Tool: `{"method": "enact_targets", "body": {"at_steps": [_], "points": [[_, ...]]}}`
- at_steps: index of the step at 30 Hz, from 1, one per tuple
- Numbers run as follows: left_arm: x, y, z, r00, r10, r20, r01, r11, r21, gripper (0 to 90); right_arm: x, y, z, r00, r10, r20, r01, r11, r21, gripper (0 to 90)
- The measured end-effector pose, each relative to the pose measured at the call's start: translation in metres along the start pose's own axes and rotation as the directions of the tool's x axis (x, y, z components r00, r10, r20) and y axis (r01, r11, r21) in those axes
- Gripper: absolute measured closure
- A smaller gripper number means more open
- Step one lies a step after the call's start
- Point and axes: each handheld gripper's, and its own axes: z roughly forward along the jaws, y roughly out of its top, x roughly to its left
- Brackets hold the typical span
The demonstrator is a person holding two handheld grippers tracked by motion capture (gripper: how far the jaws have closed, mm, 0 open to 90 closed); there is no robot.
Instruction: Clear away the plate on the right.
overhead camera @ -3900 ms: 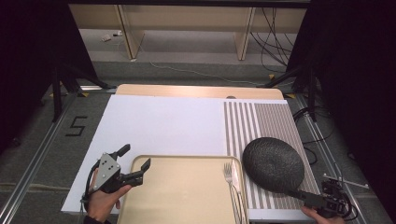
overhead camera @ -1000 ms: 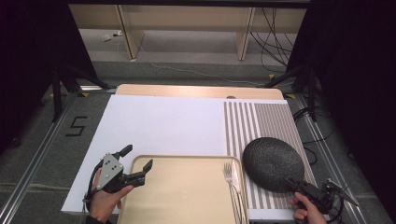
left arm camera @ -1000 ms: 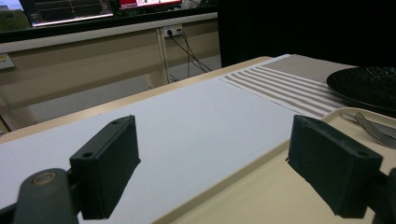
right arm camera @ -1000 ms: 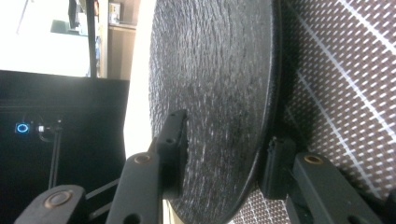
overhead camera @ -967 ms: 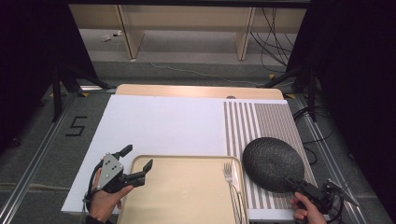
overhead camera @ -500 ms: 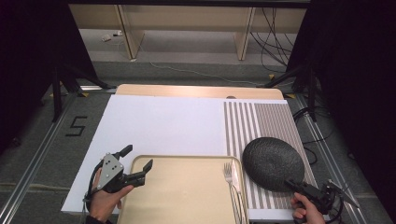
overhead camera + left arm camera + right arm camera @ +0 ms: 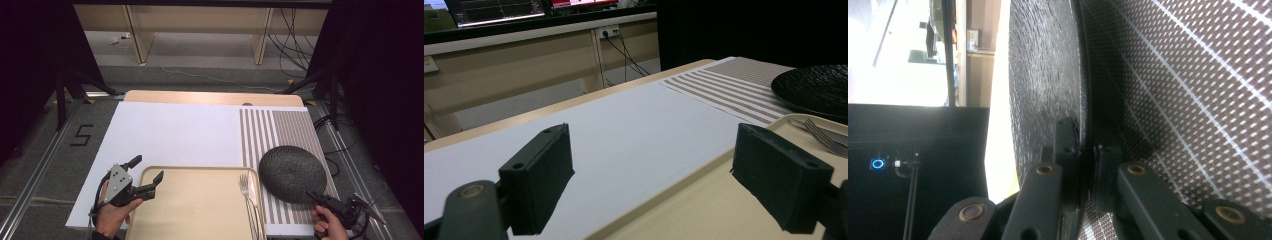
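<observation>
The right gripper point(image 7: 314, 196), clenched on the round black textured plate point(image 7: 292, 173), had pulled it nearer beside the beige plastic tray point(image 7: 200, 210); placement neared.

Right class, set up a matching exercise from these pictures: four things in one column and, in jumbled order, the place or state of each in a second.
Things:
1. black plate
2. fork
3. left gripper
4. right gripper

Places or states:
a. open, at the tray's left corner
b. shut on a rim
c. on the striped mat
d. on the tray, right side

Pairs: 1-c, 2-d, 3-a, 4-b
</observation>
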Motion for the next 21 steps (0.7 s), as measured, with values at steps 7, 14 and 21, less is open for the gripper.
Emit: {"method": "enact_targets", "body": {"at_steps": [7, 14, 21], "points": [[0.0, 0.0, 0.0, 1.0, -0.001, 0.003, 0.001, 1.0, -0.007, 16.1, 0.001, 0.0, 0.0, 0.9999, 0.013, -0.012, -0.013, 1.0, -0.027, 85.8], [0.001, 0.0, -0.001, 1.0, 0.001, -0.001, -0.001, 1.0, -0.004, 16.1, 0.003, 0.0, -0.003, 0.999, 0.002, -0.045, -0.004, 0.999, -0.042, 85.8], [0.0, 0.001, -0.001, 1.0, 0.0, -0.001, 0.0, 1.0, -0.007, 16.1, 0.01, -0.001, -0.007, 0.9952, -0.015, -0.097, 0.011, 0.999, -0.046, 85.8]]}}
